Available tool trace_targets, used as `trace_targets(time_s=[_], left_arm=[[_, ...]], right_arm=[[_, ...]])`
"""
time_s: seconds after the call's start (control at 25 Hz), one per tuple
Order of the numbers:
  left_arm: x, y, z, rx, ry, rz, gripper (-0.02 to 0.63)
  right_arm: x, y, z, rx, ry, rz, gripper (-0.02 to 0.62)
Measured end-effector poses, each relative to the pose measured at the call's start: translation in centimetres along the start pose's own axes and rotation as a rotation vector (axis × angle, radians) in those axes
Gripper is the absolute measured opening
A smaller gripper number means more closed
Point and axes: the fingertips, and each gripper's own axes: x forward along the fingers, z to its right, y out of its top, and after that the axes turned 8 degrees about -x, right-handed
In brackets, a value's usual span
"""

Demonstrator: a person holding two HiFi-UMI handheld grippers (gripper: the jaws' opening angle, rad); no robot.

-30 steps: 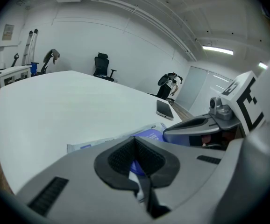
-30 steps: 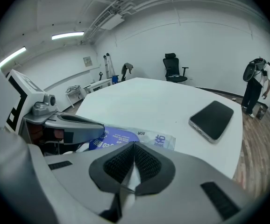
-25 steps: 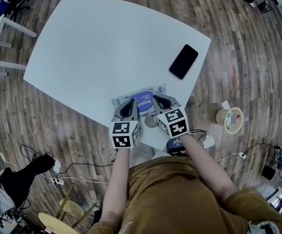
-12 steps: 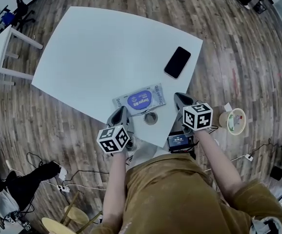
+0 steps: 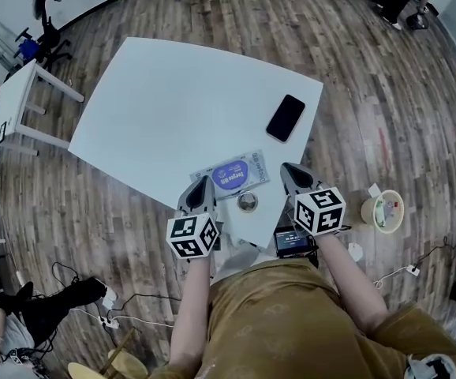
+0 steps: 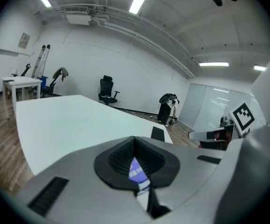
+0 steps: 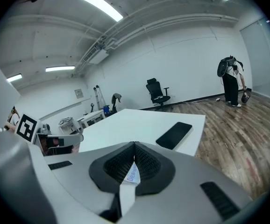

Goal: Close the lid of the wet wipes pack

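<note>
Between the claw tips lies the flat silvery wet wipes pack [image 5: 253, 166], its blue oval lid [image 5: 229, 174] apparently flat down, so little seems left. The left gripper [image 5: 203, 183] and right gripper [image 5: 288, 169] are both pressed together, empty.

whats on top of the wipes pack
Only its own blue oval lid, which looks flat. The left gripper and right gripper sit beside the wipes pack, not on it. Whether the lid is latched cannot be seen, nor anything beneath it.
</note>
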Motion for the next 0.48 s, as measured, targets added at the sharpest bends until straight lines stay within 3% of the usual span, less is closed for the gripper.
trace_targets(time_s=[0.24,0.48], left_arm=[[-1.8,3.2,1.6,0.138,0.012,0.059,-0.006],[-3.1,6.1,2.9,0.186,0.025,0.119,-0.006]], right_arm=[[-0.7,4.2,-2.4,-0.013,0.013,0.11,0.008],[-1.3,7.1,-4.1,-0.034,0.011,0.186,0.008]])
